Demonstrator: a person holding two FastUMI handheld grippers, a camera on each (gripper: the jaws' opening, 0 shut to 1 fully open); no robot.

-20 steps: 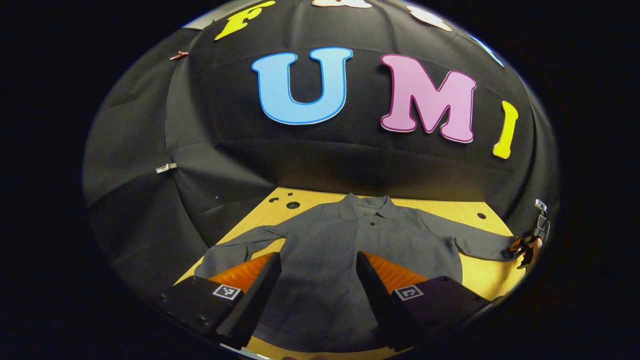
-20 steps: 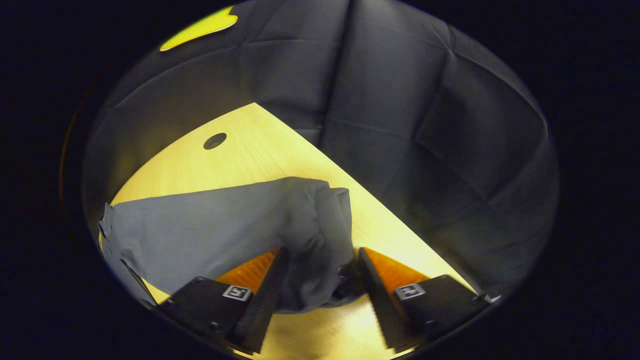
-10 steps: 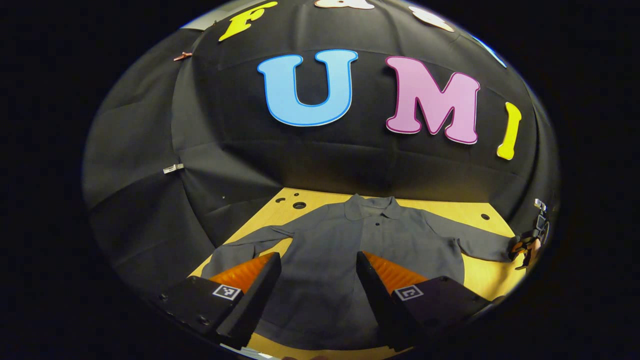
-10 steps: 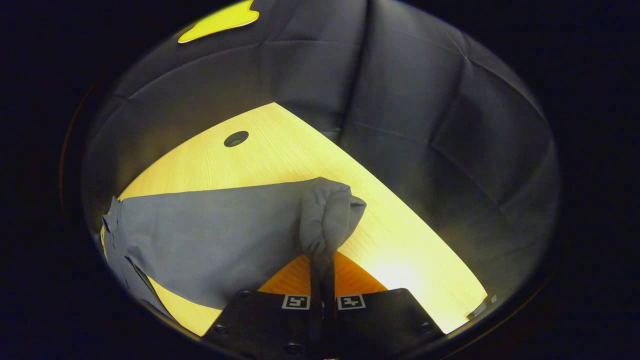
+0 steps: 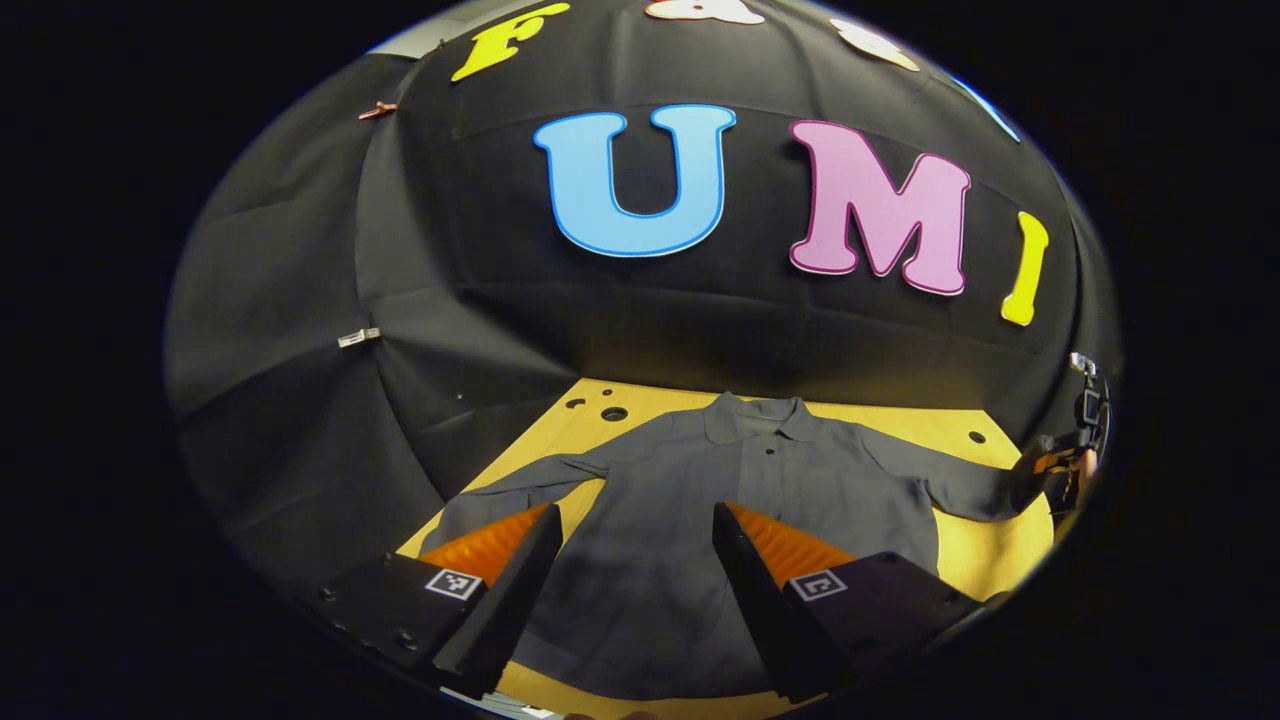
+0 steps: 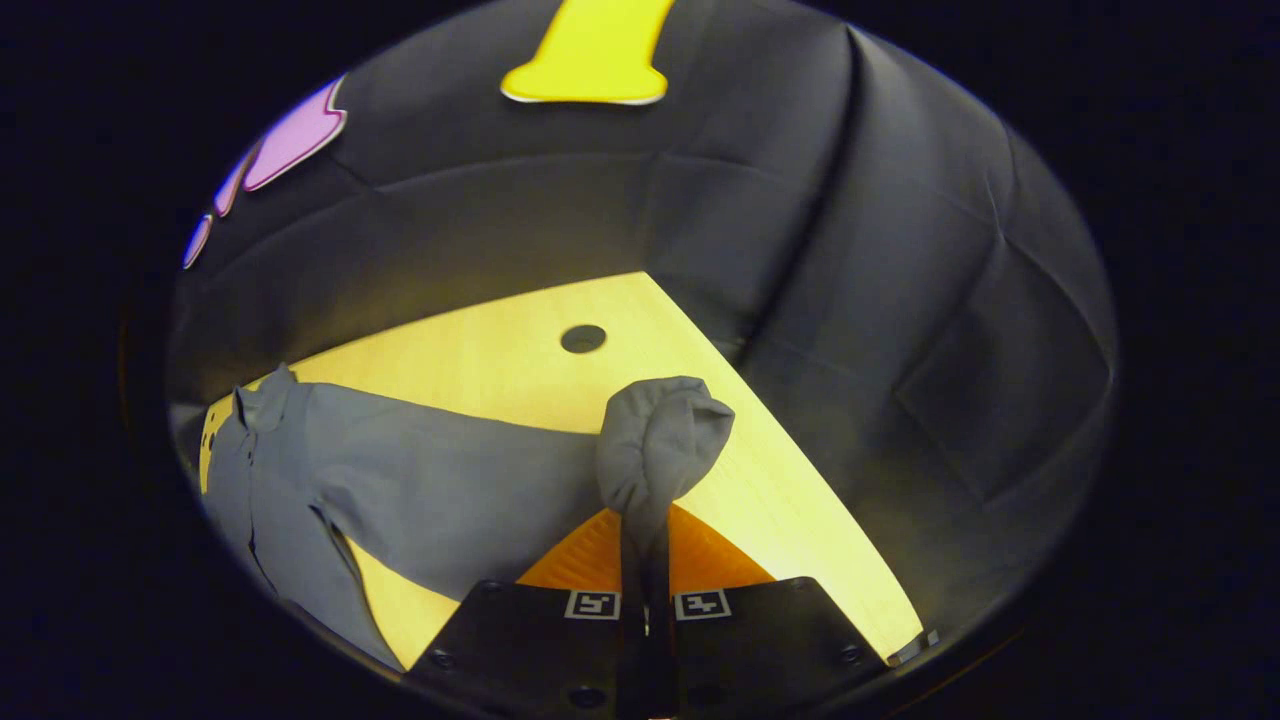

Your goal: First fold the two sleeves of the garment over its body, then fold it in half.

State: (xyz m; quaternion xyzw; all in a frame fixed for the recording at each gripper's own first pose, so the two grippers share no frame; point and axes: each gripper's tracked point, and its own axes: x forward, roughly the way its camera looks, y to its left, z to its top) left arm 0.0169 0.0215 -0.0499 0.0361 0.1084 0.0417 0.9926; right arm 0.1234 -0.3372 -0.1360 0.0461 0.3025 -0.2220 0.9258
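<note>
Grey collared shirt [image 5: 700,520] lies flat, front up, on the wooden counter [image 5: 960,560], collar toward the far edge, both sleeves spread out. Left tongs [image 5: 636,540] released, poised over the shirt's lower body. Right tongs [image 6: 645,545] clenched on the right sleeve cuff [image 6: 655,440], cuff bunched and raised near the counter's right edge.
</note>
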